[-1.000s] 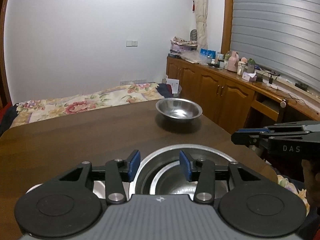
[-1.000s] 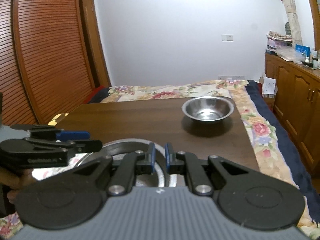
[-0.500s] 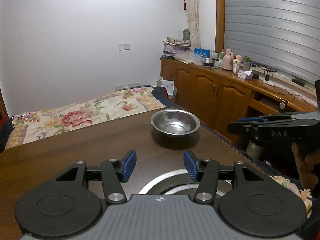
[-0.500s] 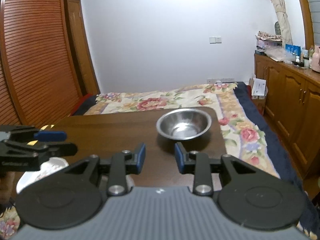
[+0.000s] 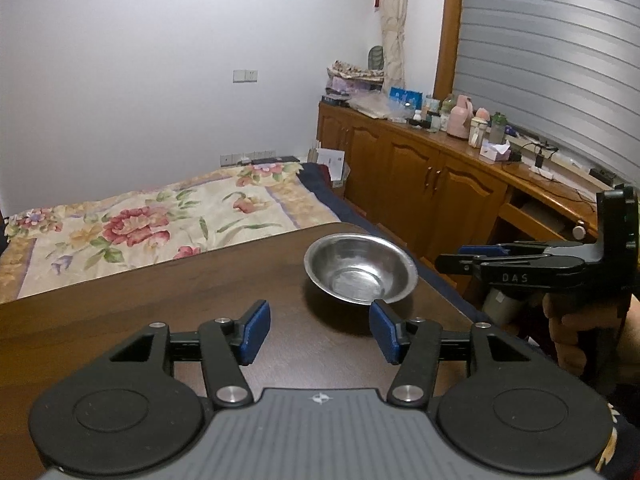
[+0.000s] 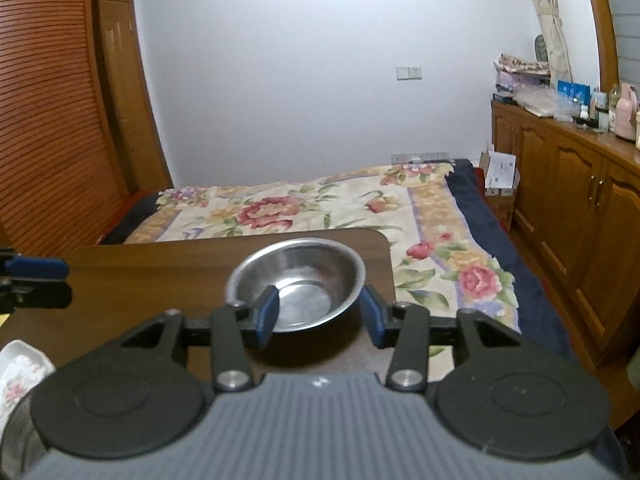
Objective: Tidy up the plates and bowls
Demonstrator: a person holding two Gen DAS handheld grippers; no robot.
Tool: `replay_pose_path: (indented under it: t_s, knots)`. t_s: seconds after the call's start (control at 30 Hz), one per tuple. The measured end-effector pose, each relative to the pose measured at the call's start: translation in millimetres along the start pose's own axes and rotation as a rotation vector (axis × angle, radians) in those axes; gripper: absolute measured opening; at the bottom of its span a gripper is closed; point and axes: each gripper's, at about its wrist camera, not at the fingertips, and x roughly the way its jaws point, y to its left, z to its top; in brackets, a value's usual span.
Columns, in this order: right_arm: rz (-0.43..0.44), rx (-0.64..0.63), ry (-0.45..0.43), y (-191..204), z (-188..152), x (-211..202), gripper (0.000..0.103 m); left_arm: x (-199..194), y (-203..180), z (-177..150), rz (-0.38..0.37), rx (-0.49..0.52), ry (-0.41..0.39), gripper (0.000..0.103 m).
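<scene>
The stainless steel bowl (image 6: 296,282) sits upright near the far right corner of the wooden table (image 6: 152,272), at the centre of the right wrist frame. Our right gripper (image 6: 318,312) faces it head-on, jaws spread wide and empty, the blue pads (image 6: 267,312) bracketing its near rim without clearly touching. In the left wrist view the bowl (image 5: 360,268) lies up and right of our left gripper (image 5: 320,334), also wide open and holding nothing. We judge the right one nearer and better aligned. A floral dish (image 6: 20,372) shows at lower left.
</scene>
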Motion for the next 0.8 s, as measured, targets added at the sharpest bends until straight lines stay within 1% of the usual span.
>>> replay_pose_path:
  t_s: [0.13, 0.33, 0.6, 0.8]
  knots:
    - [0.001, 0.010, 0.026, -8.4, -0.1, 21.0, 0.046, 22.5, 8.2, 5.4, 0.004, -0.017, 0.032, 0.058]
    - [0.012, 0.030, 0.056, -13.7, -2.5, 39.2, 0.046, 52.2, 14.9, 9.4, -0.001, -0.019, 0.067, 0.057]
    - [0.023, 0.044, 0.070, -16.6, 1.5, 54.3, 0.046, 82.1, 12.3, 18.7, -0.033, -0.015, 0.090, 0.057]
    - [0.037, 0.065, 0.082, -18.6, 2.0, 60.6, 0.046, 107.2, 16.0, 23.7, -0.051, -0.036, 0.125, 0.056]
